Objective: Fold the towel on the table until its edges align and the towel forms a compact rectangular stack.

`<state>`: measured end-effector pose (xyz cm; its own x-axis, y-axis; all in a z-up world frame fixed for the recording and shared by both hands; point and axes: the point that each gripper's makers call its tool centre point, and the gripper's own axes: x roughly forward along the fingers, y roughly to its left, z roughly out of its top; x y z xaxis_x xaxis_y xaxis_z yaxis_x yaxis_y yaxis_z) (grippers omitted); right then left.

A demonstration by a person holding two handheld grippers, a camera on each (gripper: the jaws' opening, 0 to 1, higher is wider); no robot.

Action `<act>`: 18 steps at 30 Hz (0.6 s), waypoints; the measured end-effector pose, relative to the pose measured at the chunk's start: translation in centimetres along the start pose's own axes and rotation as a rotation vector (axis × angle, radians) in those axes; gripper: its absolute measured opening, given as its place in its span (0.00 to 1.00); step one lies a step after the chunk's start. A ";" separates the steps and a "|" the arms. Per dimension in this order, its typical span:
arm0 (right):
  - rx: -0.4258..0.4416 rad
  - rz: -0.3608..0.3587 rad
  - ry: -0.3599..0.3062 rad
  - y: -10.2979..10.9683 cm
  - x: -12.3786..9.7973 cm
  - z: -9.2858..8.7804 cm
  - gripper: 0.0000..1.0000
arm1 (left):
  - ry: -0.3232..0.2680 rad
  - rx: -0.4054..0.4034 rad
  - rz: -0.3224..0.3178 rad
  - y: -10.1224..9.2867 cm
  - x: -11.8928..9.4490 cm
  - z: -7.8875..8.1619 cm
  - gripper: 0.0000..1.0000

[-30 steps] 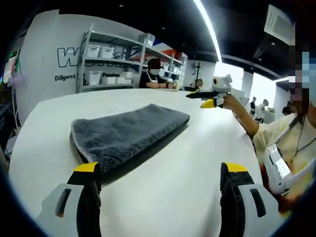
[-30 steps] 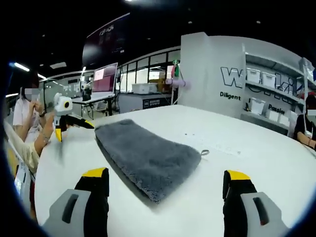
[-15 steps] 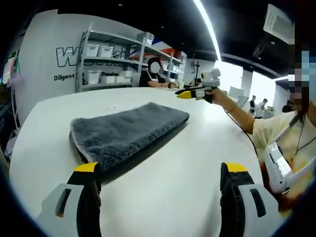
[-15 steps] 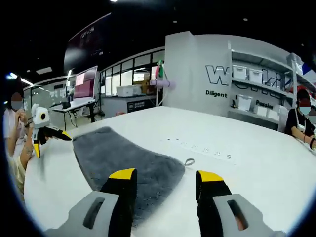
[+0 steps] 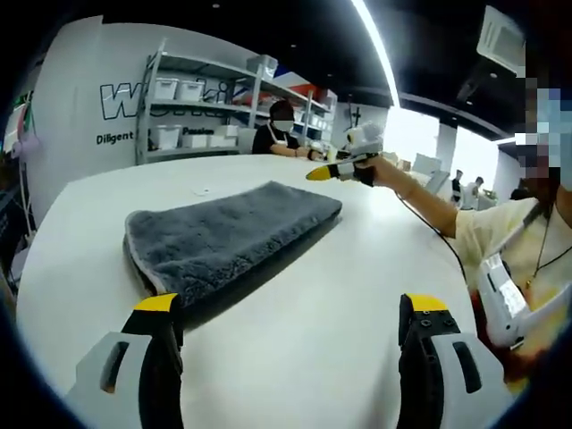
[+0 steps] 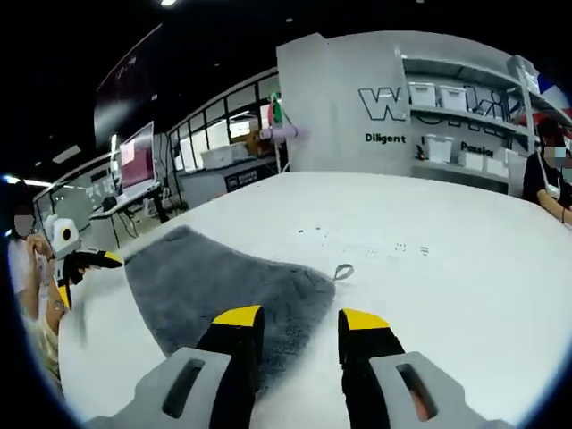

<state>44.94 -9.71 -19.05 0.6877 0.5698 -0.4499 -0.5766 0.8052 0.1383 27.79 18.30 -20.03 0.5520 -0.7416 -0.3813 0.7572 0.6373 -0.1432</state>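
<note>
On the white desk (image 5: 295,295) a folded grey towel (image 5: 228,234) lies flat, at 11 o'clock from the left gripper (image 5: 290,317), whose jaws stand spread wide. Right gripper (image 6: 297,322) hangs at the towel's near edge, its small loop (image 6: 342,271) at 1 o'clock, jaws narrowed with a gap left, pinching nothing.

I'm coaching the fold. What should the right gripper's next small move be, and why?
Probably ease the right gripper forward and down onto the near towel corner beside the loop. Its jaws stand part-open just short of that edge, gripping nothing, while the left gripper waits open at the other end.
</note>
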 end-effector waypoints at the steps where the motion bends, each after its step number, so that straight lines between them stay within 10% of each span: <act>1: 0.001 -0.002 0.007 0.0 0.1 -0.2 0.30 | 0.000 0.000 0.000 0.0 0.0 0.0 0.99; 18: 0.107 0.088 0.110 0.6 1.7 -3.9 0.21 | 0.026 0.005 -0.002 -0.3 0.3 -0.7 0.99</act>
<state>44.03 -8.92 -23.17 0.5808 0.6222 -0.5249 -0.5784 0.7692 0.2718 27.54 18.00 -20.72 0.5415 -0.7370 -0.4045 0.7600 0.6348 -0.1391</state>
